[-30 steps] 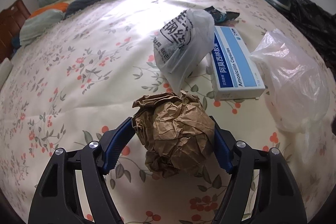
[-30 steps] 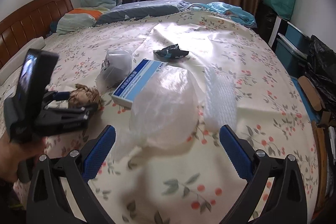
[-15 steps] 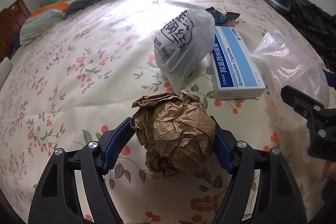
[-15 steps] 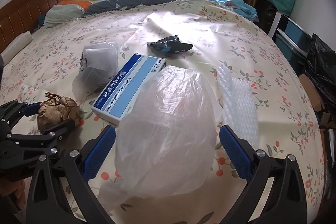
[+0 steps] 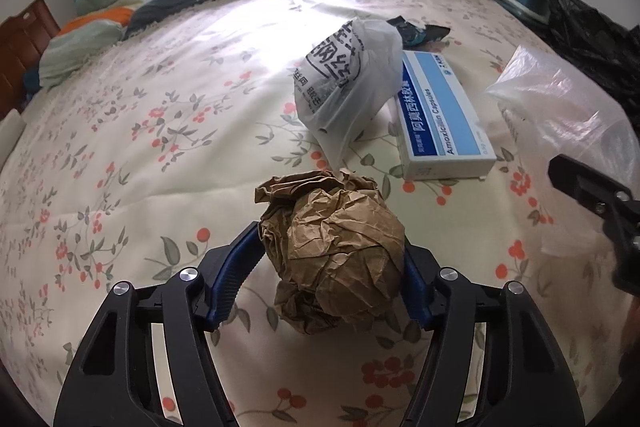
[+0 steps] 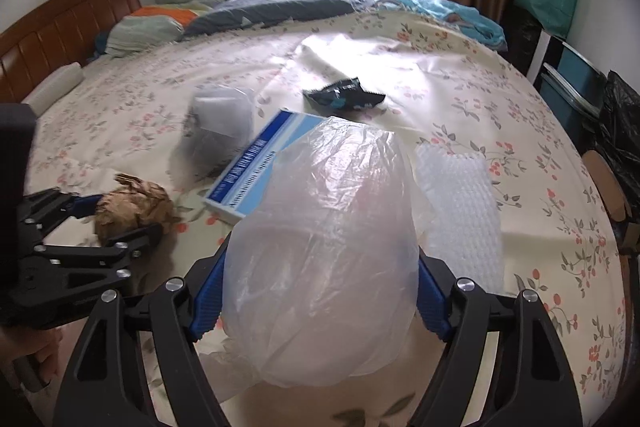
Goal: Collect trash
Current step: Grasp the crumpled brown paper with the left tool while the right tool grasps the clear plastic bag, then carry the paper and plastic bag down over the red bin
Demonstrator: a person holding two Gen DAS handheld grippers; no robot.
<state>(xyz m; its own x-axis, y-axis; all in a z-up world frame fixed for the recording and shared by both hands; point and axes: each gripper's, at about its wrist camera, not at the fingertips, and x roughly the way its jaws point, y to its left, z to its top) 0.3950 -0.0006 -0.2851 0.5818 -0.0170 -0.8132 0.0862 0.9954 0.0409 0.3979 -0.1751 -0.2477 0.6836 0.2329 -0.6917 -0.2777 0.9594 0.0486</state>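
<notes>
A crumpled brown paper ball (image 5: 336, 251) lies on the floral bedspread (image 5: 160, 155). My left gripper (image 5: 332, 247) has both blue pads against its sides, and the jaws are closing on it. A puffy clear plastic bag (image 6: 320, 247) sits between the fingers of my right gripper (image 6: 322, 259), whose jaws are closing with the pads touching the bag's sides. In the right wrist view the left gripper (image 6: 128, 215) and the paper ball (image 6: 132, 203) are at the left. One black finger (image 5: 580, 183) of the right gripper shows beside the clear bag (image 5: 560, 115).
A white printed plastic bag (image 5: 344, 83), a blue-and-white medicine box (image 5: 440, 115) and a black wrapper (image 5: 416, 27) lie farther up the bed. Bubble wrap (image 6: 460, 203) lies right of the clear bag. Pillows (image 6: 160, 27) line the headboard, and a black bin bag (image 6: 624, 131) stands off the bed's right edge.
My right gripper moved forward around the clear bag and its jaws narrowed onto it. The left jaws tightened on the paper ball. The right gripper's finger came into the left wrist view.
</notes>
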